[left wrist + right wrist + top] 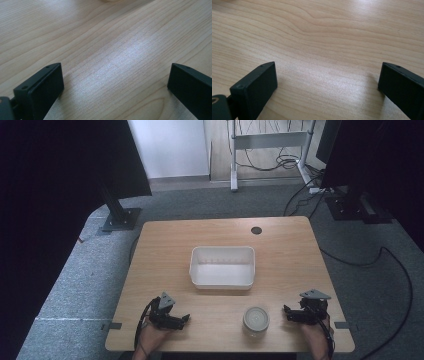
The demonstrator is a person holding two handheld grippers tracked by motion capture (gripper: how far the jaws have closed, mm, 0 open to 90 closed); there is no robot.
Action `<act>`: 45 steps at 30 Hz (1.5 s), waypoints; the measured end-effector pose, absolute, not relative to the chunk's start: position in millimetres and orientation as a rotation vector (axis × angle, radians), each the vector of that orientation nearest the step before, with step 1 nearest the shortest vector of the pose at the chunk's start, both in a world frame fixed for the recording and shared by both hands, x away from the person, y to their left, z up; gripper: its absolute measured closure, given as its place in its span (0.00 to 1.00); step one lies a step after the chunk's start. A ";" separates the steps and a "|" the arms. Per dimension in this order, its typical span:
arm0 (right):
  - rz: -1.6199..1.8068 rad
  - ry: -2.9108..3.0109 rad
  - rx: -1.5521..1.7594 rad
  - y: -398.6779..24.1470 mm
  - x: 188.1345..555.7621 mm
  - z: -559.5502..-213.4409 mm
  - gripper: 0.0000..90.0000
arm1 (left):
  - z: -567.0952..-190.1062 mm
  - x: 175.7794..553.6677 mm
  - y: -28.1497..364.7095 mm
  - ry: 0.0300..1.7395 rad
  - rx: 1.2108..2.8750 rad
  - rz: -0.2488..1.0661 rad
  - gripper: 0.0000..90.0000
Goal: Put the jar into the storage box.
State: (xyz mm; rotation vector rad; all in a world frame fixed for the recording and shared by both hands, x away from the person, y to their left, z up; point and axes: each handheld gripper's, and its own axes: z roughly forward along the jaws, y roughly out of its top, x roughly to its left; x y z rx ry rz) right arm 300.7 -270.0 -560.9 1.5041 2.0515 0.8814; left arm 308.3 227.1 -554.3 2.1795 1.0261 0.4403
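Note:
A white rectangular tub (222, 266) sits empty in the middle of the wooden table (165, 245). A clear glass jar with a pale lid (256, 320) stands upright near the front edge, between my two grippers. My left gripper (186, 318) rests low at the front left, pointing right toward the jar. My right gripper (286, 310) lies at the front right, pointing left at the jar. In the left gripper view the left gripper (116, 80) is open over bare wood. In the right gripper view the right gripper (328, 77) is open too, nothing between its jaws.
A round dark cable hole (256, 230) marks the table's far edge. Beyond the table are grey carpet, a dark stand base (121, 218) at the left, a white desk frame (267, 145) and loose cables (385, 255) at the right.

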 end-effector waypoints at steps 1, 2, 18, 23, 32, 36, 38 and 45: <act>0.884 2.053 1.500 -270.1 300.4 -560.9 0.03 | -554.2 308.3 227.1 1.027 2.179 0.441 0.00; 0.891 2.055 1.491 -270.1 299.7 -560.8 0.04 | -554.2 307.9 227.2 1.029 2.179 0.442 0.00; 0.890 2.051 1.494 -269.9 299.4 -560.8 0.04 | -552.3 306.1 226.8 1.059 2.174 0.451 0.04; 0.890 2.052 1.494 -269.9 299.4 -560.9 0.04 | -551.9 304.7 230.0 1.069 2.144 0.441 0.07; 0.890 2.052 1.494 -269.9 299.4 -560.8 0.04 | -546.9 300.8 226.0 1.012 2.138 0.450 0.09; 0.890 2.051 1.494 -269.9 299.3 -560.8 0.04 | -544.9 297.6 224.4 0.980 2.148 0.448 0.10; 0.890 2.051 1.494 -269.9 299.3 -560.8 0.04 | -544.2 295.4 222.9 0.959 2.157 0.447 0.10; 0.890 2.051 1.495 -269.9 299.3 -560.8 0.04 | -539.5 290.7 216.7 0.891 2.173 0.436 0.11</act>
